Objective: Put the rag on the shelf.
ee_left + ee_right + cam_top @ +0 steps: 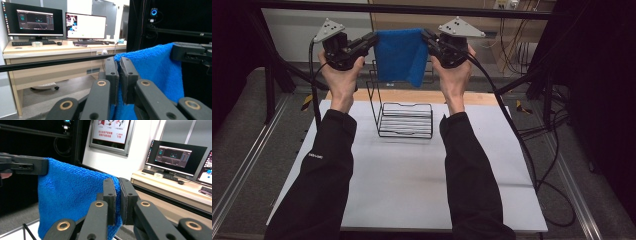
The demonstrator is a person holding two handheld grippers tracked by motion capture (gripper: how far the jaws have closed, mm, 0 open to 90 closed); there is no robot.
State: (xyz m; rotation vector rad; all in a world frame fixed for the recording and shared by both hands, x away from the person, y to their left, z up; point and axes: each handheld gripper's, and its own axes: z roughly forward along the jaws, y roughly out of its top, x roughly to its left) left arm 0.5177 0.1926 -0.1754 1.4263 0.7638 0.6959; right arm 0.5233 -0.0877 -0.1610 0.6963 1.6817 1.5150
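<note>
A blue towel (pixel 401 55) hangs stretched between my two grippers, high above the far side of the table. My left gripper (pixel 373 41) is shut on the towel's left top corner (pixel 119 60), and the cloth drops away below the pads. My right gripper (pixel 427 38) is shut on the right top corner (pixel 117 181). The towel (pixel 72 195) hangs folded, with its lower edge just over the black wire rack (pixel 404 117). In the left gripper view the right gripper's jaw tip (pixel 186 51) pinches the far corner of the towel (pixel 155 67).
The wire rack stands on the white table top (pixel 412 180) near its far edge, with a tall wire back. A black frame bar (pixel 412 9) crosses overhead behind the towel. Desks with monitors (pixel 60 23) stand beyond the frame. Cables (pixel 522 150) trail along the right.
</note>
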